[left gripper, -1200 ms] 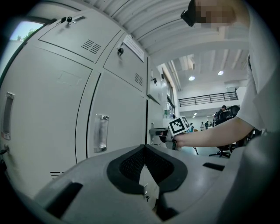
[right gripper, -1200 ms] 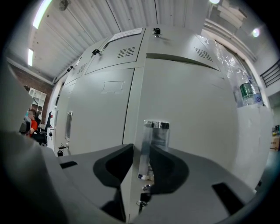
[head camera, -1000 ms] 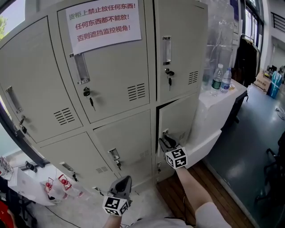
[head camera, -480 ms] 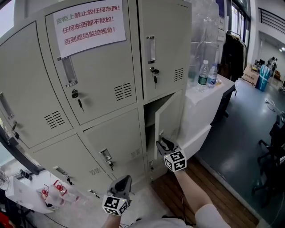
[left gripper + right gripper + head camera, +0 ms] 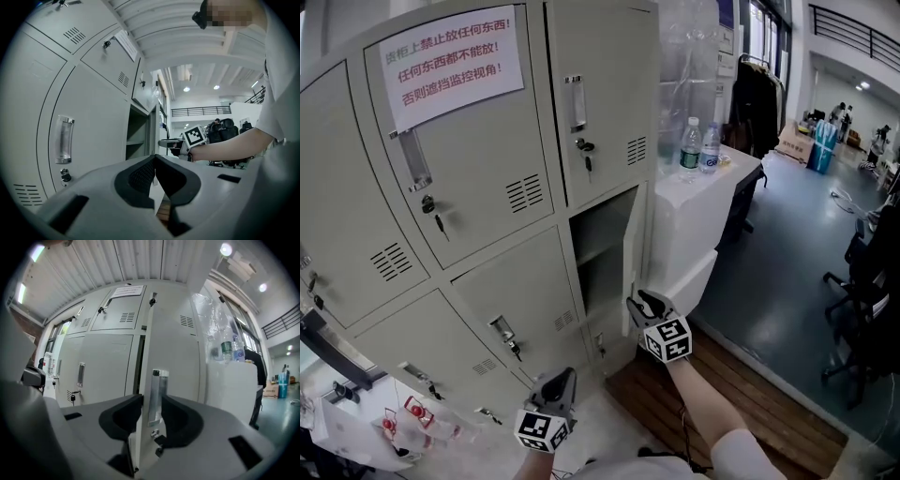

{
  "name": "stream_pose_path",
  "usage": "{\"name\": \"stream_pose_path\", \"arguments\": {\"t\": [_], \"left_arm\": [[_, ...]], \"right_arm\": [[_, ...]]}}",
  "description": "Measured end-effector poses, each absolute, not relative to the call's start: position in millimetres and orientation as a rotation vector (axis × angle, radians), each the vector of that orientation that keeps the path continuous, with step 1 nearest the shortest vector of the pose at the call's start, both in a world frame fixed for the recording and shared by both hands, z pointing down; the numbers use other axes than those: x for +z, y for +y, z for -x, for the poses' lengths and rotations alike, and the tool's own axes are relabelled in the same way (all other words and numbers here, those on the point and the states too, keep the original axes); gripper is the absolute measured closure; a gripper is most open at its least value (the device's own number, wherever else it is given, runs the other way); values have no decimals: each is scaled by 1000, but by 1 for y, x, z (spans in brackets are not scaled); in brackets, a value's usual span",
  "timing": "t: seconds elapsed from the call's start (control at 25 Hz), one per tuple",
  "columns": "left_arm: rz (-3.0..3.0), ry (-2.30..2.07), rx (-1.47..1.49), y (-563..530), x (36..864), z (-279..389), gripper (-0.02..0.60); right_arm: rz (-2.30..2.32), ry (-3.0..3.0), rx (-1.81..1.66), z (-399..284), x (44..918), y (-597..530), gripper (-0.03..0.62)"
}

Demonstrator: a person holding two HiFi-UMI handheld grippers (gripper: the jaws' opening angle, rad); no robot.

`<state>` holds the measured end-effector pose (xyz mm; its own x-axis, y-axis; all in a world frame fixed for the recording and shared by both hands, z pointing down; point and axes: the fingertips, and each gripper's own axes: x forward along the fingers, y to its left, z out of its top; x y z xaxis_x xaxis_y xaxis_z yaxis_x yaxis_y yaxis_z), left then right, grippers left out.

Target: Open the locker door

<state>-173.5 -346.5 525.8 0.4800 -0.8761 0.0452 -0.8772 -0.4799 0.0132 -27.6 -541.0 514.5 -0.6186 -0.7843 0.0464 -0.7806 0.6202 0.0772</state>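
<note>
The beige locker door [image 5: 630, 251] in the lower row of the right column stands swung out, and its dark compartment [image 5: 595, 253] shows behind it. My right gripper [image 5: 636, 302] is shut on the free edge of that door. In the right gripper view the door edge and its metal handle [image 5: 156, 397] sit between the pads of the right gripper [image 5: 149, 411]. My left gripper [image 5: 565, 377] hangs low in front of the bottom lockers, shut and holding nothing. In the left gripper view its tips [image 5: 155, 164] meet.
The other locker doors are closed, with keys in their locks, and a paper notice [image 5: 450, 56] is taped to an upper door. A white counter [image 5: 694, 202] with two water bottles [image 5: 692, 148] stands right of the lockers. Office chairs [image 5: 872, 281] are at the far right.
The lower right locker door has swung from nearly closed to wide open, with my right gripper still on its edge. My left gripper has stayed where it was.
</note>
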Motion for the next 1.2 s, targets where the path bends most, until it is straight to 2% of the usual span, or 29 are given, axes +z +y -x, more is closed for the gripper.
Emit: {"name": "stream_pose_path", "arguments": {"t": [0.48,0.72,1.2], "left_arm": [[-2746,-1459,51,-347,524,140,574],[-2759,-1444,47,-346,521,134,574],[-2738,-1471,52,-349,524,140,574]], "right_arm": [[-1579,-2617,-52,-55,517,-530,483],[-1740,-2535,-22,-90,517,-529,566],[-1706,-2611,-15,-75,513,-522,579]]}}
